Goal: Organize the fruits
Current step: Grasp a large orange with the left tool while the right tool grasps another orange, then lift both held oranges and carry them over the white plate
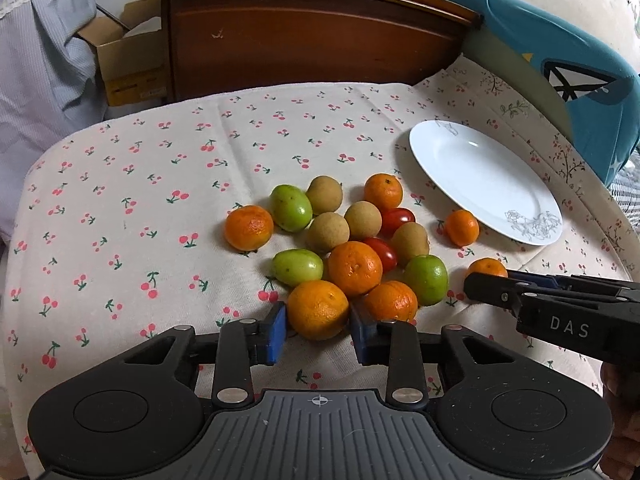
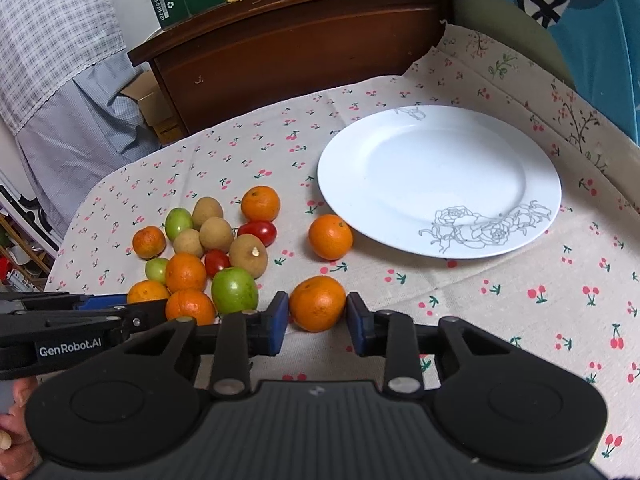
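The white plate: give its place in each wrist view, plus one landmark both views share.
Left wrist view: the white plate lies at right of centre, beyond and right of the fruit pile, bare.
Right wrist view: the white plate fills the upper centre-right, its grey flower drawing on the near rim.
Shared landmark: the lone mandarin beside the plate's near-left rim.

Between the right gripper's (image 2: 317,317) blue pads (image 2: 279,317) sits an orange mandarin (image 2: 317,303). Ahead lies a white plate (image 2: 424,160) with grey line-drawn roses, on a cream tablecloth (image 2: 520,300) printed with red cherries.
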A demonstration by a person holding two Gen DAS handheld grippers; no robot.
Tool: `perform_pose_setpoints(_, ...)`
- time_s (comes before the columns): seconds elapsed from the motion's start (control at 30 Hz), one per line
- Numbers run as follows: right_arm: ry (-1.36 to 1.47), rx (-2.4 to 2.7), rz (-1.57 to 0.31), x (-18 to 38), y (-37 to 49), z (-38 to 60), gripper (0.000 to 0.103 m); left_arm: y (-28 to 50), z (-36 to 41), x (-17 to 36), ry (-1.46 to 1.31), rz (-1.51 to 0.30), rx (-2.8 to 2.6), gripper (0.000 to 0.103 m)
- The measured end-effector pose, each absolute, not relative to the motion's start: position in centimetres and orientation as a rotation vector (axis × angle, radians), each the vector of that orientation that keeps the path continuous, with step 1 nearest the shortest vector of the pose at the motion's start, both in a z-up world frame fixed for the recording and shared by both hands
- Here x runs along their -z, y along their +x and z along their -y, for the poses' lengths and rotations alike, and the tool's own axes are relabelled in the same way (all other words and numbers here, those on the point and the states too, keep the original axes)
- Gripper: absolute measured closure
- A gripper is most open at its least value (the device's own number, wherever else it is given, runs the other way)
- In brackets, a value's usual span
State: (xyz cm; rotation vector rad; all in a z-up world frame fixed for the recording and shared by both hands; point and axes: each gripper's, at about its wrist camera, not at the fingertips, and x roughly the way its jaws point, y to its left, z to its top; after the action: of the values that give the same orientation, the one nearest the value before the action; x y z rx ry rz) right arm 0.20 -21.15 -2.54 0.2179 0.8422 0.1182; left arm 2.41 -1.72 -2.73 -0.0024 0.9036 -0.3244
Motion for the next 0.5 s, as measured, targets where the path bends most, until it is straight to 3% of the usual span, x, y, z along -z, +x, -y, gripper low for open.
perform_pose_setpoints(0.5, 0.242, -0.159, -0.797, 0.7, -0.3, 20.7, 0.073, 1.1, 2.6, 0.0, 0.071, -0.848, 0.259, 0.073)
